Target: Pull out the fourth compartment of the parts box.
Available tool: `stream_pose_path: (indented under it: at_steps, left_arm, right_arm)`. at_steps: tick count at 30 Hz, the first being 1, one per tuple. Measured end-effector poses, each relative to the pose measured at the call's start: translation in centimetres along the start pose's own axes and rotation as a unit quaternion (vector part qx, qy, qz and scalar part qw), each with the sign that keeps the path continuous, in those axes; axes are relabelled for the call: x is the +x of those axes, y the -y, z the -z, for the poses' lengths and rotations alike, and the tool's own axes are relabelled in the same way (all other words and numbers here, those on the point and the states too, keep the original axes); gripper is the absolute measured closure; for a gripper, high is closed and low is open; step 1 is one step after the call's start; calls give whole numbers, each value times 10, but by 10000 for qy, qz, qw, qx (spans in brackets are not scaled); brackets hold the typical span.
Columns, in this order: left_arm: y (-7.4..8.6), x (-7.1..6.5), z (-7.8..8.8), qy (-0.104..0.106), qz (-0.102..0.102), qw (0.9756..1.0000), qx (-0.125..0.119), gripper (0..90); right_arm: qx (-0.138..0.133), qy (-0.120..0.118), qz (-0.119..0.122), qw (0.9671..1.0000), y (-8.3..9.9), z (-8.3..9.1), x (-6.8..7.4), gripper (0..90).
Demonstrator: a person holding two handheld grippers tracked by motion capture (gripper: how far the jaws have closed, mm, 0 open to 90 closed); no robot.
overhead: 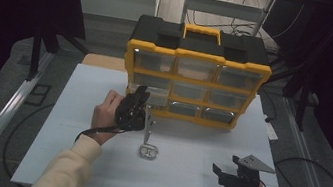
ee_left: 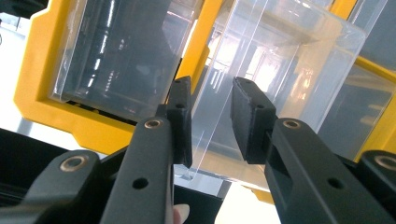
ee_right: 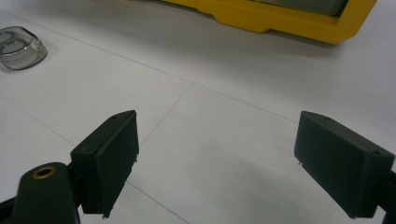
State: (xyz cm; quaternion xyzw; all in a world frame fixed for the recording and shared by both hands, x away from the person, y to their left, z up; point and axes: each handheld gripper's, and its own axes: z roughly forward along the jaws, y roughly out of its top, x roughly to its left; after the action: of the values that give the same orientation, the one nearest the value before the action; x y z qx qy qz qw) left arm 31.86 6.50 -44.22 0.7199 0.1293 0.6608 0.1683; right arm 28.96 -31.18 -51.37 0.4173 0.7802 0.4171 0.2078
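Right gripper point(overhead: 223, 173) jaws wide over white table point(overhead: 181, 177), left gripper point(ee_left: 211, 122) jaws narrow around clear drawer point(ee_left: 261, 70) of yellow organizer point(overhead: 196, 78), grip unclear

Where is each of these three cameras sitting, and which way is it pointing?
High view: above the person's side, looking forward and down on the white table and yellow drawer cabinet; both forearms, left gripper and right gripper show.
Left gripper view: on the left gripper, facing the cabinet; its jaws straddle a clear drawer's wall, and a fingertip shows below.
Right gripper view: on the right gripper, low over the table; its jaws stand wide apart.
Shared: high and right views show the small clear container.
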Motion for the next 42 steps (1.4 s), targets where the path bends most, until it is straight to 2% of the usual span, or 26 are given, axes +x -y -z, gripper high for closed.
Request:
stream_pose_path:
  at_steps: [8, 19, 42]
  left_arm:
    - [0, 1, 3, 25, -25, 10000, -7, 699]
    - [1, 0, 5, 22, -8, 10000, -33, 699]
    - [2, 0, 11, 31, -53, 9999, -85, 701]
  right_arm:
    - [-123, -111, 36, 9999, -2, 2, 2, 144]
    - [-110, -157, 59, 9998, -2, 2, 2, 134]
    - [-103, -111, 71, 9999, -2, 2, 2, 134]
